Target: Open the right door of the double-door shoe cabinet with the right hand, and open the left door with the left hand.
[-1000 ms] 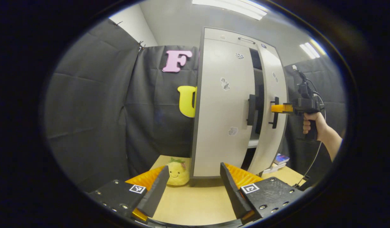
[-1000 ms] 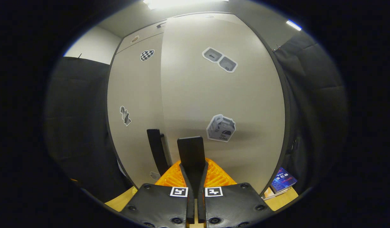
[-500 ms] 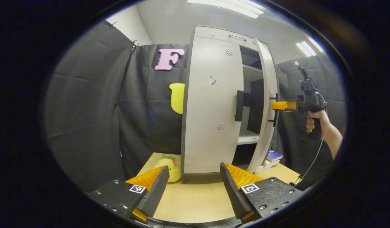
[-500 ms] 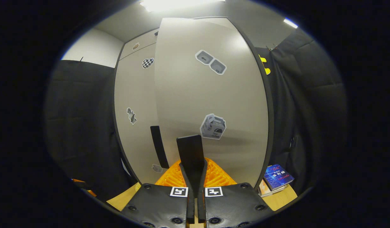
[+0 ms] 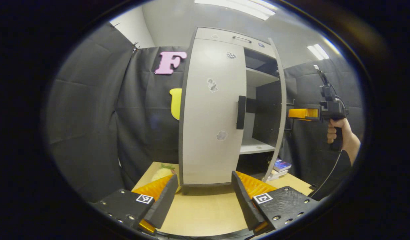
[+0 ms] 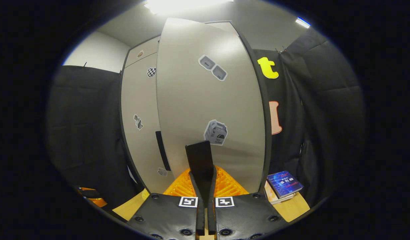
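While the right door (image 6: 211,110) of the shoe cabinet (image 5: 211,110) on the desk (image 5: 205,213) stands partly open, the right gripper (image 6: 202,170), jaws clenched on its handle (image 6: 200,160), should pull along the hinge's arc; the left gripper (image 5: 203,193) waits with jaws released, facing the closed left door (image 5: 208,133).
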Motion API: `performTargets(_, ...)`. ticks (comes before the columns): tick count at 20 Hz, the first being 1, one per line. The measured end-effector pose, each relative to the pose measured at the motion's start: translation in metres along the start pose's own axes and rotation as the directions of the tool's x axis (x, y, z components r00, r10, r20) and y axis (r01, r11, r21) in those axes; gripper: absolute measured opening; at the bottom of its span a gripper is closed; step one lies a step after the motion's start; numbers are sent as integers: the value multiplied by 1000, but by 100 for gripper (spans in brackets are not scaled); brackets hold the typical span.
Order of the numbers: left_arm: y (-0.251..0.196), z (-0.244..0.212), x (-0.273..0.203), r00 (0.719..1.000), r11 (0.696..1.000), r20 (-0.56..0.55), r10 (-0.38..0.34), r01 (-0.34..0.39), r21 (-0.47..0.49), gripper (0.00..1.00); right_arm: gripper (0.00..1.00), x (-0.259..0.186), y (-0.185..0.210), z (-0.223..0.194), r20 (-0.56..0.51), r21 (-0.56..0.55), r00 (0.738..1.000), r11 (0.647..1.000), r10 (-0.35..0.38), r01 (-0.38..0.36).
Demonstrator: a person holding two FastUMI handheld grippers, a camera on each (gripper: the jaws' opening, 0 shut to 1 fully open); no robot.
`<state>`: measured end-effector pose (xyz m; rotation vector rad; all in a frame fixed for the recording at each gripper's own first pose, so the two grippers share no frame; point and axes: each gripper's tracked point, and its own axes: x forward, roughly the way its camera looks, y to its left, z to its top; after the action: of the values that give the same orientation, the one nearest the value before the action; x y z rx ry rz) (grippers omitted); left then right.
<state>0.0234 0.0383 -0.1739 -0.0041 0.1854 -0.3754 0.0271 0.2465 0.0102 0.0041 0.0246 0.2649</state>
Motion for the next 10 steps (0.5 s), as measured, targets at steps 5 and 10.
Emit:
performTargets(5, -8, -3, 14, 1000, 1000, -11, -19, 19, -23, 93, 5, -13, -11, -1, -16, 74, 1000, 997, 8, -7)
performTargets(10, -17, -5, 26, 999, 999, -23, -46, 46, -6, 93, 1, -26, -25, 0, -15, 78, 999, 996, -37, 38)
